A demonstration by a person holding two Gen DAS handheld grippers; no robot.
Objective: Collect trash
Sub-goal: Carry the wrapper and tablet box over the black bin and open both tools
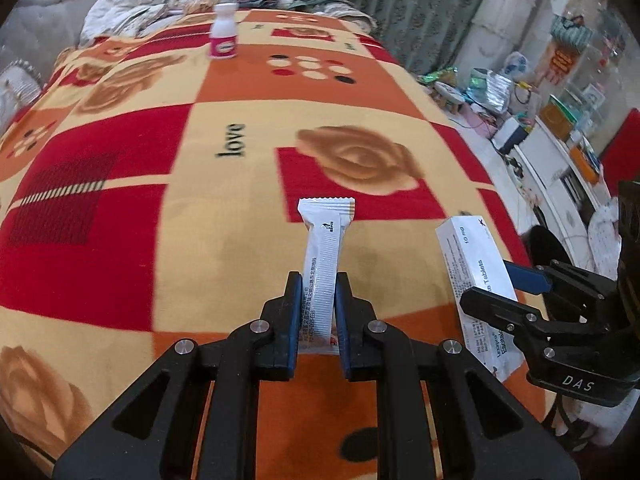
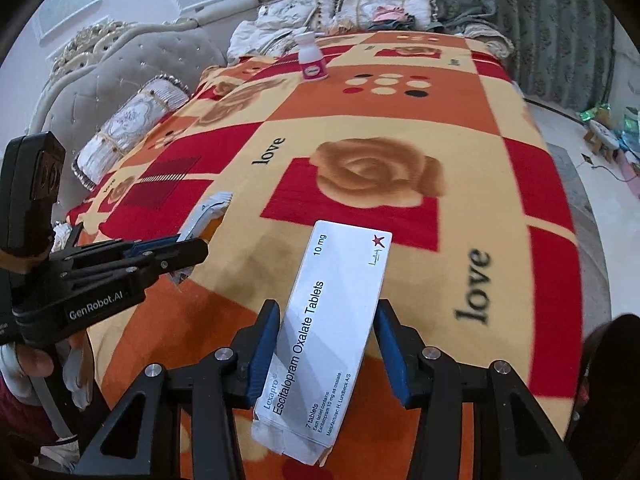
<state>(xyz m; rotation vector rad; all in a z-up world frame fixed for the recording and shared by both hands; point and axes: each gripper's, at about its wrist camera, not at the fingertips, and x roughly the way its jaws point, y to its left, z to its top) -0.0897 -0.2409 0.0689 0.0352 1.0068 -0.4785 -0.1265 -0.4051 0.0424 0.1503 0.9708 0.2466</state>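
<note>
Nearest, the left gripper (image 1: pixel 318 280) pinches a white sachet (image 1: pixel 325 248); to its right, the right gripper (image 2: pixel 326 312) clamps a white tablet box (image 2: pixel 332 320). Both are held above the patterned blanket (image 1: pixel 224 216). Far off stands a small white bottle (image 1: pixel 224 32).

Fleecy, matt cloth on the blanket (image 1: pixel 200 208), nap soft and slightly fuzzy. Above the blanket, a crinkled sachet (image 1: pixel 325 248) — thin foil-like film, ribbed along one seam, dull sheen. Right of the sachet, a smooth cardboard tablet box (image 2: pixel 336 320), faintly glossy, flap end creased. Far across the blanket, a glossy white plastic bottle (image 1: pixel 224 32). Matt black plastic on the left gripper (image 1: pixel 318 308) and right gripper (image 2: pixel 326 344) — bright metal pins, blue rubbery pads.
</note>
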